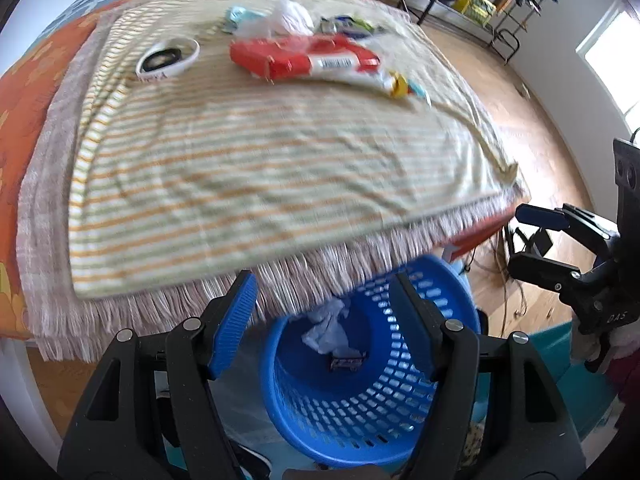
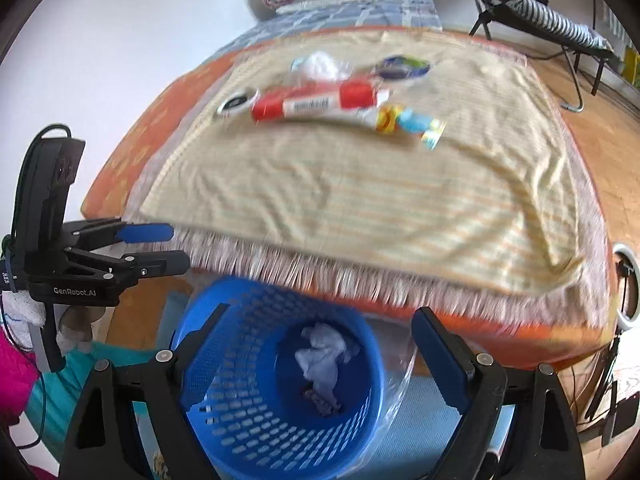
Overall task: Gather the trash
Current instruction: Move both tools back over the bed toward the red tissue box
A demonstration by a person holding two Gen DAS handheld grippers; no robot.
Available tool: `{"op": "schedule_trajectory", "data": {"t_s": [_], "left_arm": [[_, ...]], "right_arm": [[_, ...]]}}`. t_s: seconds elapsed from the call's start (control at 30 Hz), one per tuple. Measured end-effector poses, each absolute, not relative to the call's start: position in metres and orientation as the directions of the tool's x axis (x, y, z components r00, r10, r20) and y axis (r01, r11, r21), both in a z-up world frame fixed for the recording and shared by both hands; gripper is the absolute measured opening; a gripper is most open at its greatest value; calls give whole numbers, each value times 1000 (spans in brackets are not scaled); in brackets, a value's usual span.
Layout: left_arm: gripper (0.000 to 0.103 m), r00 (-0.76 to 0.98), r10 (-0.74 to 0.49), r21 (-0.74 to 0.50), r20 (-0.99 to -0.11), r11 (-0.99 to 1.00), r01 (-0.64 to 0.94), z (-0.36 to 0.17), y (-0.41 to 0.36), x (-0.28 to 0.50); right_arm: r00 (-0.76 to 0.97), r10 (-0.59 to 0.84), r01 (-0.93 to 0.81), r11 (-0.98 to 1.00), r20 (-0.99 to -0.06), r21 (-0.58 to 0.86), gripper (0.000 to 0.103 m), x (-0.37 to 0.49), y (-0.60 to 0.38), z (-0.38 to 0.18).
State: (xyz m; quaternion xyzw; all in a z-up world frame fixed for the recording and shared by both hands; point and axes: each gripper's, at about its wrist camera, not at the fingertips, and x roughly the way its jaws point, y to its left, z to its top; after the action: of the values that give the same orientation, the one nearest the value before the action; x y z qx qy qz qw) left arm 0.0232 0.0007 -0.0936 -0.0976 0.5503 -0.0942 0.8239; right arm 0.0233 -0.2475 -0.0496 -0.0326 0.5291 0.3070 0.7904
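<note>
Trash sits far back on your striped cloth [image 1: 240, 168]: one red carton [image 1: 300, 58], one white wad [image 1: 294, 18]. Blue basket [image 1: 360, 412] below the fringed edge holds one crumpled paper [image 1: 328, 330]. Left claw [image 1: 324, 320] and right claw [image 2: 316, 356] both spread, empty.

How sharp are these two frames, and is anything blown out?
Left wrist: towel and red packet smeared by motion blur, left gripper crisp, window overexposed. Right wrist: same smear on the trash, basket soft, right gripper sharp; fisheye bends the bed edge in both.
</note>
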Motion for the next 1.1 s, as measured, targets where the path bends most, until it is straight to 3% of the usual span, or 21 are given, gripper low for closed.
{"op": "schedule_trajectory", "data": {"t_s": [0.43, 1.1], "left_arm": [[70, 445, -279, -291, -851, 956, 42, -63, 20, 80], [70, 493, -333, -416, -804, 907, -64, -74, 54, 212]], "right_arm": [[369, 497, -496, 820, -785, 286, 91, 82, -249, -20], [300, 576, -424, 794, -760, 435, 88, 185, -239, -29]]}}
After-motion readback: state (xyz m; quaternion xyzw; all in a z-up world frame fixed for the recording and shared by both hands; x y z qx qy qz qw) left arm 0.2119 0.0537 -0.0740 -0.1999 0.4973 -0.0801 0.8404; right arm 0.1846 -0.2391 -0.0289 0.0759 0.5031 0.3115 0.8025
